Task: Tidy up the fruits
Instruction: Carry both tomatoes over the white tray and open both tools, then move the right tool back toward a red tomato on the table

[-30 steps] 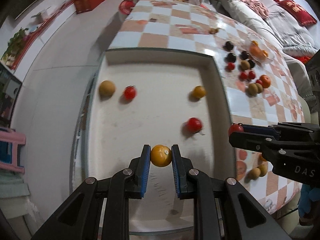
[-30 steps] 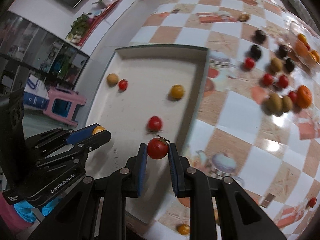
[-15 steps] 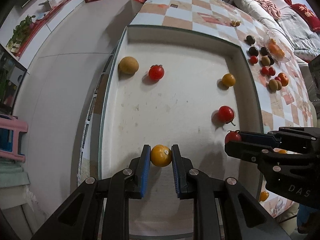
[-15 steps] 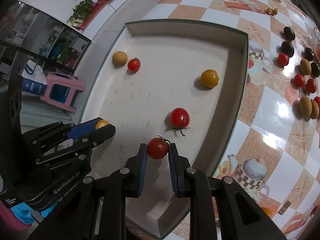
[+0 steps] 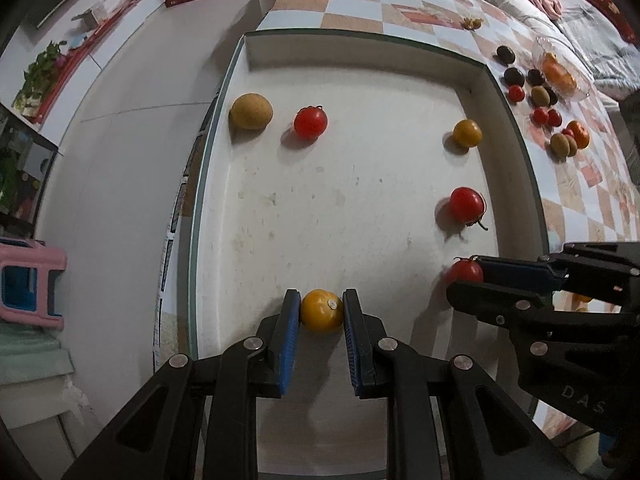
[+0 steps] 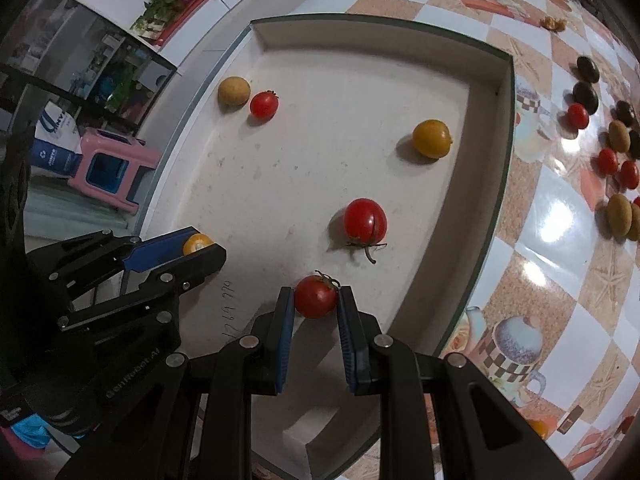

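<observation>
Left hand-held gripper point(image 5: 321, 312) is clamped on a yellow tomato point(image 5: 321, 310) and the right hand-held gripper point(image 6: 316, 298) on a red tomato point(image 6: 315, 296). Both hang low over the white tray's point(image 5: 516, 128) near end, likely for release. Four fruits already sit spaced inside the tray; more wait on the counter point(image 6: 560, 240) beside the tray.

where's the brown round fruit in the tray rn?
The brown fruit sits in the white tray's far-left corner in the left wrist view, just left of a red tomato.
</observation>
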The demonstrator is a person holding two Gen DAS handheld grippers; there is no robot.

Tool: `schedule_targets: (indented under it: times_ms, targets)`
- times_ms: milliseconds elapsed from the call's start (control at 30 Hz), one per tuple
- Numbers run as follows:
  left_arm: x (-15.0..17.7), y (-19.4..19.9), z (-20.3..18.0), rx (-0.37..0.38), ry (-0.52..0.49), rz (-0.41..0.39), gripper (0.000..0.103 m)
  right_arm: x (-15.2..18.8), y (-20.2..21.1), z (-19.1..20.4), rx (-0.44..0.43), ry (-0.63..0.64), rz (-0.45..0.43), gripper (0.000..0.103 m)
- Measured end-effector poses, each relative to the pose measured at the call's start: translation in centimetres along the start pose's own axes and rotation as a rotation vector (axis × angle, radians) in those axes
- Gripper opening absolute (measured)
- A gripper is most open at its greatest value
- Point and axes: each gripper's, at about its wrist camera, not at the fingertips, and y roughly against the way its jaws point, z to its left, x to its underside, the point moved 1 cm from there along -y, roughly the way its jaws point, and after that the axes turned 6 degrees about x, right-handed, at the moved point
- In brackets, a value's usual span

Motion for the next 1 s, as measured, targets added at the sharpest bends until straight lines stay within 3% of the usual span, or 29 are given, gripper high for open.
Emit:
schedule_targets:
  times_ms: [200,267,300,333,400,567,800,1000]
  targets:
    - [0.0,-0.5,-0.8,-0.030,-0.024,-0.002,0.024,0.1,-0.1,0.6,0.022,0.025,-0.009,0.025]
    - [-0.1,-0.5,-0.8,-0.050,-0.028,-0.004,0.040,0.1,-0.1,0.5,0.008,0.017,-0.007,0.032]
    - [-0.1,-0.5,-0.6,-0.079,-0.026,-0.009,0.053,0.1,0.0,0.3,0.008,0.011,-0.010,0.037]
    - [-0.1,-0.3,-0.6,-0.087,-0.023,-0.016,0.058,0.1,0.1,0.1,0.015,0.005,-0.015,0.041]
    - [0.0,-0.1,-0.3,-0.079,-0.020,-0.018,0.058,0.2,0.4,-0.3,-0.008,-0.018,-0.020,0.061]
    - [0.0,0.0,-1.1,-0.101,-0.055,-0.003,0.058,0.3,2.7,-1.5,-0.069,-0.074,-0.070,0.079]
    - [0.1,1.6,-5.4,-0.082,-0.165,-0.034,0.058,2.7,6.6,-5.3,0.001,-0.184,-0.158,0.081]
    - [1.6,2.6,-11.3,-0.023,-0.342,-0.053,0.058,7.9,7.1,-12.1,0.077,-0.378,-0.105,0.081]
